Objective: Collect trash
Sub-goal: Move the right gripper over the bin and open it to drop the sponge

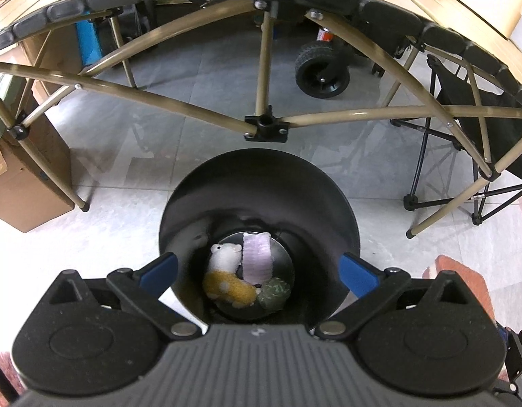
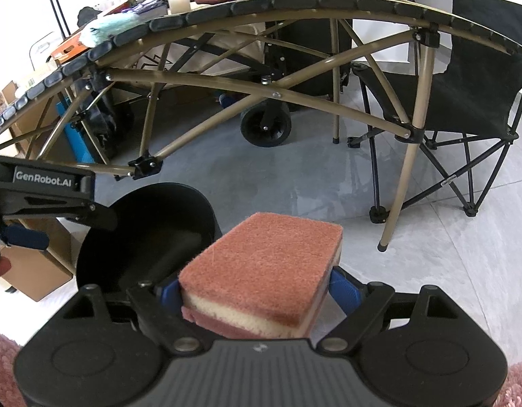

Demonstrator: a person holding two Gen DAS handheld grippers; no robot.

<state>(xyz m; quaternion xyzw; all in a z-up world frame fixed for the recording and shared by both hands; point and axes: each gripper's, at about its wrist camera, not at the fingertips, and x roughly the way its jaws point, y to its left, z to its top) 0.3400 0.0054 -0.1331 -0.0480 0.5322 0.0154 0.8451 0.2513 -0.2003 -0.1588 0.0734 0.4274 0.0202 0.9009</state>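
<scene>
Grey floor tiles carry a black bin point(image 1: 261, 203), four scraps lying at its bottom. Beside its rim, the right gripper point(image 2: 257, 293) clamps a pink sponge point(image 2: 264, 264); the left gripper point(image 1: 257, 271) gapes empty above its mouth.

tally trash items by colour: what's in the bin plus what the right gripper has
In the black bin:
White: 1
Lilac: 1
Yellow-brown: 1
Green: 1
In the right gripper:
Pink sponge: 1
Total: 5
</scene>
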